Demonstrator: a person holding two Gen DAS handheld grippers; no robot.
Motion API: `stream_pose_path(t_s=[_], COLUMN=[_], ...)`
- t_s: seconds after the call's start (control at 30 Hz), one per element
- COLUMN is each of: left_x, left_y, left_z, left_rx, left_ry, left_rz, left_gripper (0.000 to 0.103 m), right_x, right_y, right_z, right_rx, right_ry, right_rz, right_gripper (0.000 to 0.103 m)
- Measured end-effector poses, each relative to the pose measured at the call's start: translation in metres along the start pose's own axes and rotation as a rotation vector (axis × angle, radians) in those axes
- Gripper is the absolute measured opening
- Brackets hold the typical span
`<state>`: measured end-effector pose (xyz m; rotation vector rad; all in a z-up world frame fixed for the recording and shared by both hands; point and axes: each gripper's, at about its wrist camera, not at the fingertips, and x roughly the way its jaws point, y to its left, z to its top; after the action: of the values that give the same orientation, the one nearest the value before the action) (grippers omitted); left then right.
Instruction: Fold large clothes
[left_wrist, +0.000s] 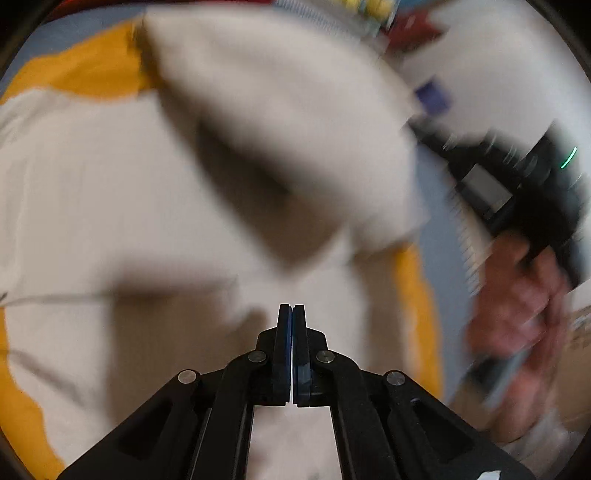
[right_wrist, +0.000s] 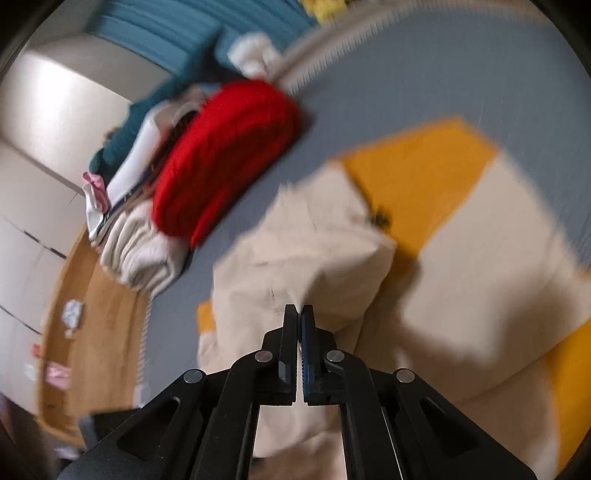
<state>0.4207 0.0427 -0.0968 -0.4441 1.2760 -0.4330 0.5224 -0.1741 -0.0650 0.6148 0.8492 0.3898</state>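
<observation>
A large cream and orange garment (left_wrist: 110, 192) lies spread on a blue-grey surface (right_wrist: 406, 81). In the left wrist view my left gripper (left_wrist: 292, 308) is shut with nothing between its pads, just above the cream cloth. A lifted cream flap (left_wrist: 277, 129) hangs over the garment. In the right wrist view my right gripper (right_wrist: 299, 310) is shut on a fold of the cream garment (right_wrist: 314, 251) and holds it raised. The right gripper and the hand holding it show blurred at the right of the left wrist view (left_wrist: 517, 206).
A pile of folded clothes with a red piece (right_wrist: 229, 155) on top lies at the back left of the surface. A wooden floor (right_wrist: 81, 332) runs along the left. White cupboard fronts (right_wrist: 37, 147) stand beyond it. Both views are motion-blurred.
</observation>
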Motion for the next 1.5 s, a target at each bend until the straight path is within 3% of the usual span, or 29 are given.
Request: stream_pose_path(t_s=[0.03,0.07,0.13,0.17,0.27,0.37,0.47,0.53,0.6,0.67,0.73,0.8,0.83,0.87,0.9,0.97,1.1,1.17,1.23,1.27,1.33,1.37,1.43,1.5], left_x=[0.003,0.001,-0.007,-0.018,-0.042,-0.059,-0.066,-0.052,-0.041,-0.032,-0.021,0.003,0.023,0.032,0.027,0.023,0.025,0.034,0.036,0.032,0.03,0.031,0.024,0.012], left_y=[0.002,0.004,0.005,0.009,0.018,0.026,0.02,0.01,0.007,-0.002,-0.01,-0.001,0.011,0.021,0.022,0.016,0.011,0.011,0.012,0.013,0.015,0.014,0.016,0.024], left_z=[-0.001,0.0,0.011,0.018,0.032,0.043,0.046,0.044,0.041,0.038,0.036,0.04,0.036,0.033,0.032,0.037,0.04,0.042,0.042,0.035,0.035,0.035,0.036,0.037], left_rx=[0.005,0.008,-0.009,-0.027,-0.039,-0.059,-0.044,-0.034,-0.024,-0.001,0.048,0.05,0.019,-0.013,-0.022,-0.023,-0.008,-0.008,-0.003,-0.006,-0.02,-0.024,-0.032,-0.035], left_ry=[0.008,-0.006,-0.044,-0.091,-0.225,-0.321,-0.38,-0.366,-0.327,-0.329,-0.328,-0.244,-0.15,-0.106,-0.143,-0.133,-0.126,-0.099,-0.092,-0.088,-0.077,-0.076,-0.086,-0.103], left_rz=[0.039,0.065,0.044,0.039,0.115,0.108,0.044,0.007,0.023,0.058,0.091,0.215,0.246,0.242,0.238,0.236,0.236,0.246,0.244,0.238,0.222,0.219,0.211,0.197], left_gripper=[0.0,0.0,0.0,0.001,0.008,0.009,0.021,0.035,0.037,0.037,0.037,0.034,0.032,0.026,0.024,0.024,0.025,0.025,0.025,0.025,0.025,0.025,0.026,0.026], right_x=[-0.003,0.002,0.026,0.037,0.046,0.033,0.023,0.035,0.066,0.081,0.086,0.086,0.084,0.079,0.073,0.05,0.019,0.023,0.039,0.05,0.071,0.077,0.071,0.061], right_y=[0.006,0.012,0.009,-0.001,-0.023,-0.014,-0.011,-0.011,-0.008,-0.002,0.003,0.009,0.01,0.011,0.013,0.021,0.031,0.031,0.022,0.012,-0.009,-0.022,-0.028,-0.011], right_z=[0.002,0.002,-0.008,-0.015,-0.021,-0.013,-0.009,-0.018,-0.044,-0.06,-0.067,-0.066,-0.063,-0.061,-0.061,-0.046,-0.023,-0.019,-0.02,-0.023,-0.035,-0.04,-0.039,-0.033], right_rx=[-0.049,-0.126,-0.248,-0.232,-0.037,-0.028,-0.016,-0.012,-0.037,-0.04,-0.041,-0.061,-0.07,-0.081,-0.095,-0.129,-0.181,-0.193,-0.147,-0.121,-0.086,-0.056,-0.013,-0.085], right_ry=[-0.008,0.02,0.136,0.194,0.281,0.193,0.129,0.206,0.412,0.481,0.495,0.49,0.48,0.454,0.419,0.285,0.087,0.098,0.174,0.214,0.295,0.326,0.303,0.254], right_rz=[-0.043,-0.155,-0.386,-0.423,-0.302,-0.259,-0.235,-0.204,-0.156,-0.153,-0.147,-0.155,-0.17,-0.196,-0.221,-0.282,-0.201,-0.121,-0.061,-0.091,-0.229,-0.278,-0.292,-0.359], right_gripper=[0.002,0.002,0.003,0.008,0.009,0.018,0.031,0.029,0.017,0.016,0.016,0.016,0.016,0.017,0.017,0.017,0.023,0.028,0.029,0.029,0.027,0.022,0.023,0.026])
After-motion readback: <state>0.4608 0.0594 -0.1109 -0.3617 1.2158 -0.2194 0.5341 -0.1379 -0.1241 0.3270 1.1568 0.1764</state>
